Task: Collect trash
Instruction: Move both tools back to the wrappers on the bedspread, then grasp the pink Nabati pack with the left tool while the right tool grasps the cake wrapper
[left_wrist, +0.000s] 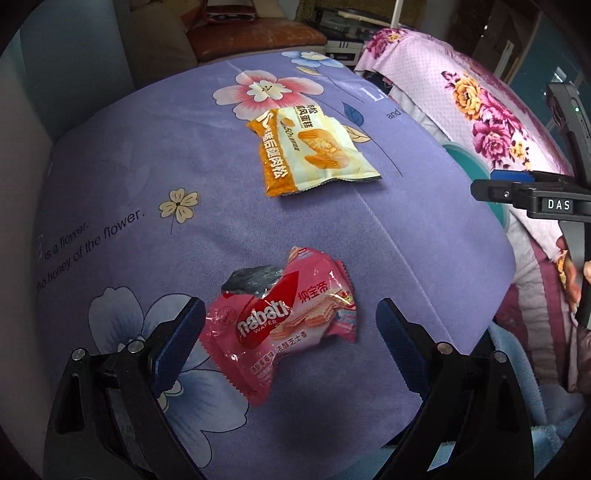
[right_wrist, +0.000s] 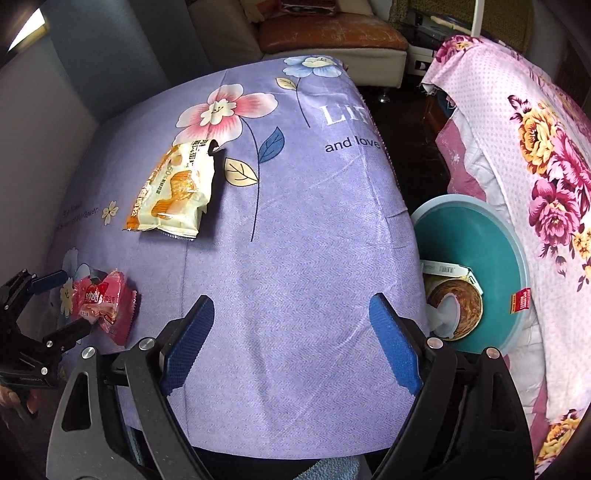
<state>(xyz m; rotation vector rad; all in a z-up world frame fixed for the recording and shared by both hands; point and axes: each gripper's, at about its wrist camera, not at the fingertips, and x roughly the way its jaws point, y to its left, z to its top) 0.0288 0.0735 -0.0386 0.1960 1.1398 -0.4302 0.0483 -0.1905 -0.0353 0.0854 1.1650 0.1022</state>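
A crumpled pink wafer wrapper (left_wrist: 291, 317) lies on the purple flowered cloth (left_wrist: 147, 177) between the fingers of my left gripper (left_wrist: 291, 325). That gripper is open, and its right pad stands clear of the wrapper. The right wrist view shows the same left gripper (right_wrist: 62, 299) around the pink wrapper (right_wrist: 103, 302) at the far left. Farther back lies a yellow cake wrapper (left_wrist: 314, 151) (right_wrist: 173, 192), flat on the cloth. My right gripper (right_wrist: 291, 321) hangs open over bare cloth with nothing between its blue pads. One of its fingers (left_wrist: 495, 188) shows at the right edge of the left wrist view.
A teal basin (right_wrist: 487, 236) sits low beside the cloth's right edge, holding a round brown cup (right_wrist: 461, 302) and a piece of card. A pink floral quilt (right_wrist: 546, 166) lies to its right. A sofa with a brown cushion (right_wrist: 325, 33) stands behind.
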